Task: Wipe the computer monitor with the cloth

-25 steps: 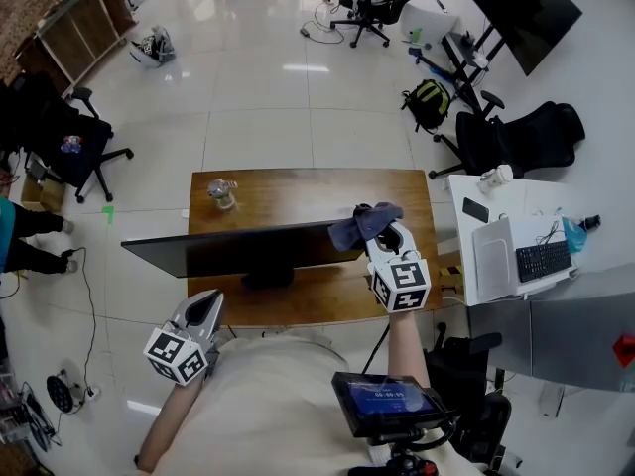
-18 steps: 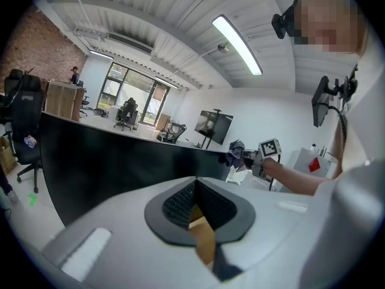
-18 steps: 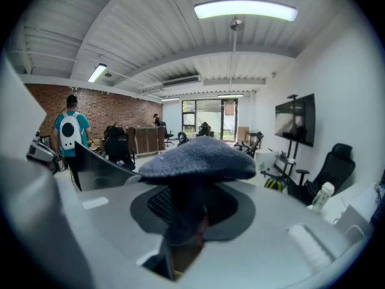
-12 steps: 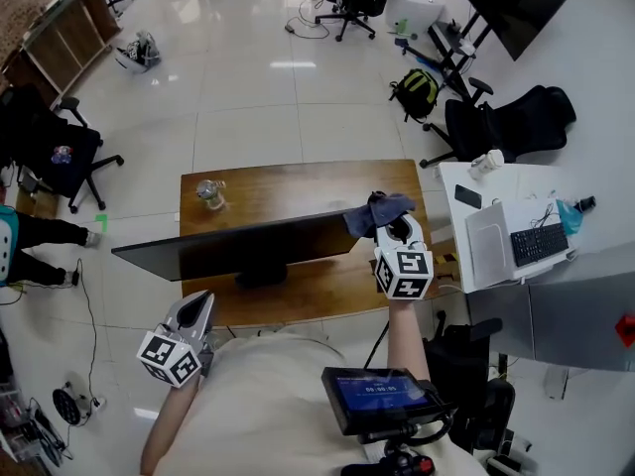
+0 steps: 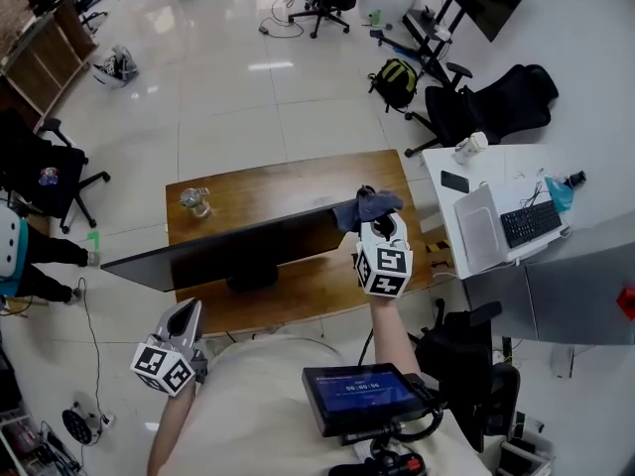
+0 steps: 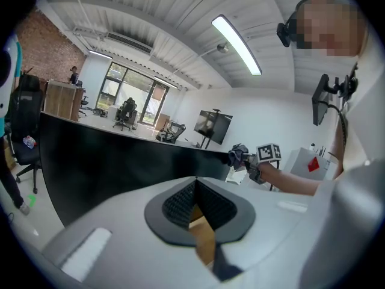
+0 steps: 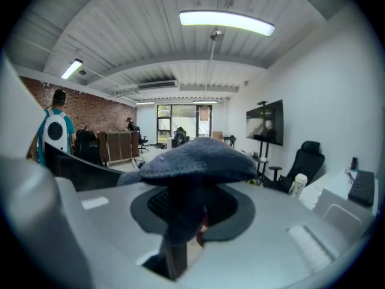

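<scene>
A wooden table (image 5: pixel 288 181) stands on a pale tiled floor (image 5: pixel 248 97). A wide dark monitor (image 5: pixel 228 251) stands on it near the front edge, on a dark base. A small glass (image 5: pixel 194 202) sits at the far left corner.

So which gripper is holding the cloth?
The right gripper: its jaws are shut on the dark cloth by the monitor's right end. The left gripper hangs shut and empty, short of the monitor.

Glossy white tiled floor (image 5: pixel 248 117), black office chairs (image 5: pixel 486 102), apparently a brick wall (image 7: pixel 90 110).
</scene>
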Motion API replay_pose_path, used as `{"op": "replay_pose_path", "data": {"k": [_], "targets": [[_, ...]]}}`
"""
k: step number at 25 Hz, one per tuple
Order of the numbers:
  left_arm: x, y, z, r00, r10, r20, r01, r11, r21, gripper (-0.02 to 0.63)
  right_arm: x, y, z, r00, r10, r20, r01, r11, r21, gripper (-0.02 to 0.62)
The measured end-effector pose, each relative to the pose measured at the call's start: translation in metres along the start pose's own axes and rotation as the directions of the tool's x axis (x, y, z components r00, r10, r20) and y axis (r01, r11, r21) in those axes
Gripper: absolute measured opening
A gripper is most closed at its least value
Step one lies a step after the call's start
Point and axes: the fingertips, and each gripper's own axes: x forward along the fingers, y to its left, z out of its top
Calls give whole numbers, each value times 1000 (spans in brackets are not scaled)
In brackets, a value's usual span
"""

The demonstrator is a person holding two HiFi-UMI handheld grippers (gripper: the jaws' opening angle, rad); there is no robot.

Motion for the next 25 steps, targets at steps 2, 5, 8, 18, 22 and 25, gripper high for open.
{"op": "replay_pose_path", "data": {"k": [2,5,8,18,22,25], "targets": [[-1,1,1,1000,2,1,-2,1000,0,-9,1,-1,-1,1000,-3,4,3,1000,16,87],[-1,1,-1,1000,1,-1,-1,1000,4,-9,2,-2,-4,1000,-18,8,17,999,30,86],[-2,-1,-2,1000,2,-4,-2,1000,1,-9,0,-4,-7,1000,-22,3,22,998,53,84],[0,0,-6,1000,4,0,-4,1000,-9,-9,8,-4,-57,992,-15,-126,30,993,117,83],[2,-1,-8,1000,6,0,-6,1000,-12,-9,14,-6,-91,981,-5,-194,30,992,122,83],[1,-1,-8,1000,11,-2,-11,1000,-16,-9,16,-5,-108,973,-1,-230,29,993,117,83]]}}
